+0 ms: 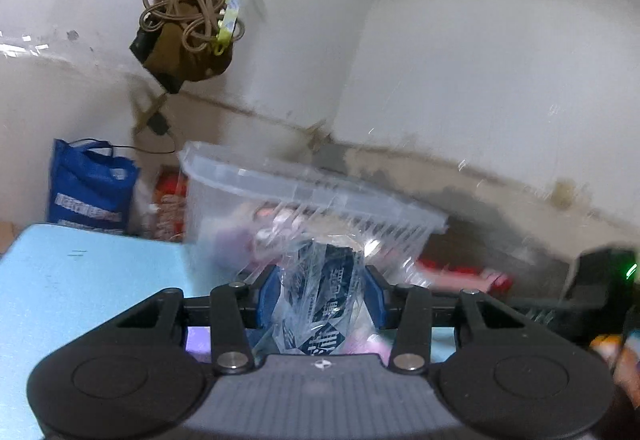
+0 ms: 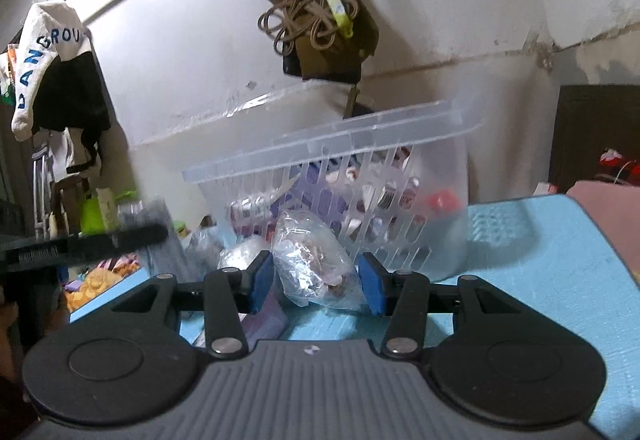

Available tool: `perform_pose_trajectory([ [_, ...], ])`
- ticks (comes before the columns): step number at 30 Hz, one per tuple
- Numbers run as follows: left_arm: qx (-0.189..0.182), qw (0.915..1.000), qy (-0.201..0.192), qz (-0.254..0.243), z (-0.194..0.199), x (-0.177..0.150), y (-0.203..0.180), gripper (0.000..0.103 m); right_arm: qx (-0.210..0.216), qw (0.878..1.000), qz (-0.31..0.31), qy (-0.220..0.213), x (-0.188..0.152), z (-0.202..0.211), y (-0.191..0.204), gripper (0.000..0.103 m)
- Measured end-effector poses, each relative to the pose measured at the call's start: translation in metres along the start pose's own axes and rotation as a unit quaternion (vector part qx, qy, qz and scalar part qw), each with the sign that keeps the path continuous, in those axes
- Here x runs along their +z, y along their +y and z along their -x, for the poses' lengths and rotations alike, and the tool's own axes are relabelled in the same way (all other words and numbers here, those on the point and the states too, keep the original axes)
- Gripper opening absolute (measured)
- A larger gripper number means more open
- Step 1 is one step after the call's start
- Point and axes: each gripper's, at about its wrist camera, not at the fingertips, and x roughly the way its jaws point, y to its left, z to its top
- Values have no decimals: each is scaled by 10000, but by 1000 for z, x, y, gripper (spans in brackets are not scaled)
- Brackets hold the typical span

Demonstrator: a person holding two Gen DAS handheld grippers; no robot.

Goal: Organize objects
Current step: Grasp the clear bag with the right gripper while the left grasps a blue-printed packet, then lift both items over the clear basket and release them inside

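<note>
With each gripper's jaws clamped on a plastic packet, left gripper (image 1: 322, 290) and right gripper (image 2: 316, 282) should lift clear over the basket (image 2: 360, 144) rim before releasing.

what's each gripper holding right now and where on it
The left gripper pinches a clear printed wrapper across its middle. The right gripper pinches a clear bag by its sides, near the bottom.

Motion blur smears the clear basket (image 1: 312, 196) and its contents.
</note>
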Motion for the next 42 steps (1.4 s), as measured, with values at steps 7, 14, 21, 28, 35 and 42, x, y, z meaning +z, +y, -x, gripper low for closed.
perform_pose_trajectory([
  [7, -8, 9999, 17, -158, -1, -2, -7, 49, -159, 9987, 102, -472, -4, 13, 5, 51],
  [14, -334, 9985, -251, 353, 5, 3, 9, 49, -165, 9981, 165, -577, -3, 15, 5, 51],
  [21, -568, 9903, -515, 1156, 15, 18, 26, 49, -196, 9978, 171, -612, -3, 15, 6, 51],
  [28, -462, 9914, -799, 925, 14, 81, 6, 49, -166, 9946, 36, -1023, 30, 36, 6, 51],
  [35, 288, 9972, -334, 608, -55, 141, -21, 50, -677, 9926, 720, -711, 122, -17, 13, 51],
  [42, 1068, 9926, 518, 251, -109, 134, -21, 79, -1027, 9895, 986, -249, 120, -50, 17, 97],
])
